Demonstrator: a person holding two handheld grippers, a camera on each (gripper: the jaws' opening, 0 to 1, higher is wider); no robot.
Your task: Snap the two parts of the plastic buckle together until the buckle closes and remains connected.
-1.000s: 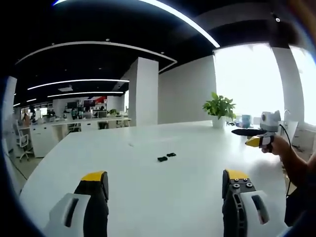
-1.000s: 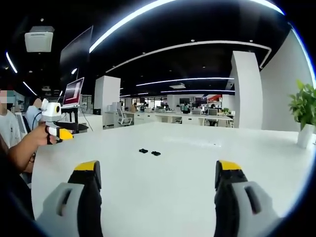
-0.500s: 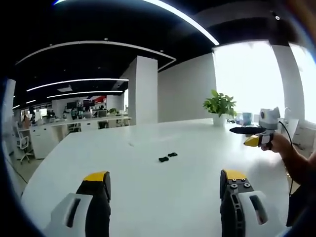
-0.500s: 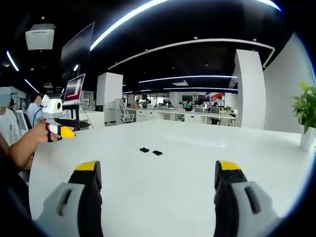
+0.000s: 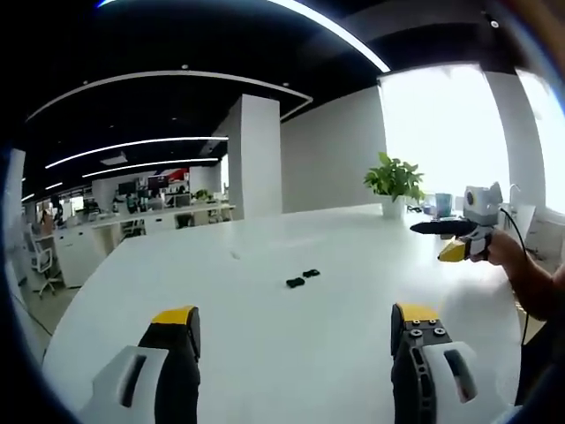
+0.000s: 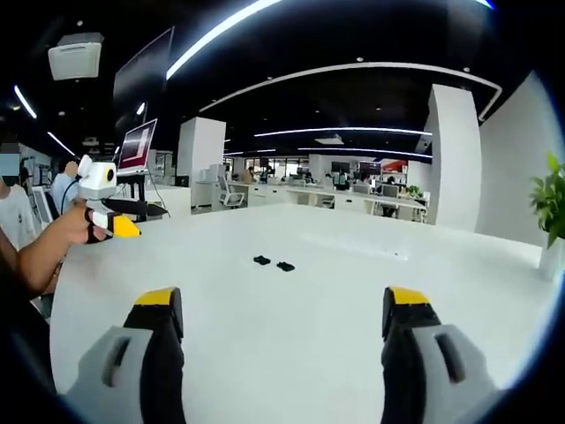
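Note:
Two small black buckle parts lie apart on the white table (image 5: 265, 353). In the left gripper view one part (image 5: 295, 283) sits just left of and nearer than the other part (image 5: 311, 274). In the right gripper view the same two parts (image 6: 262, 261) (image 6: 285, 266) lie side by side with a small gap. My left gripper (image 5: 296, 331) is open above the near table, well short of them. My right gripper (image 6: 282, 318) is open too, with nothing between its jaws. The right gripper (image 5: 463, 231) shows at the right, held by a hand. The left gripper (image 6: 110, 208) shows at the left.
A potted plant (image 5: 394, 184) stands at the table's far side. A white pillar (image 5: 258, 159) rises behind the table. Office desks and chairs (image 5: 79, 238) fill the room beyond. A screen on a stand (image 6: 132, 155) and a seated person (image 6: 13, 221) are at the left.
Both views have tilted slightly, so the buckle parts sit a little lower in the left gripper view and a little higher in the right. The parts themselves have not moved.

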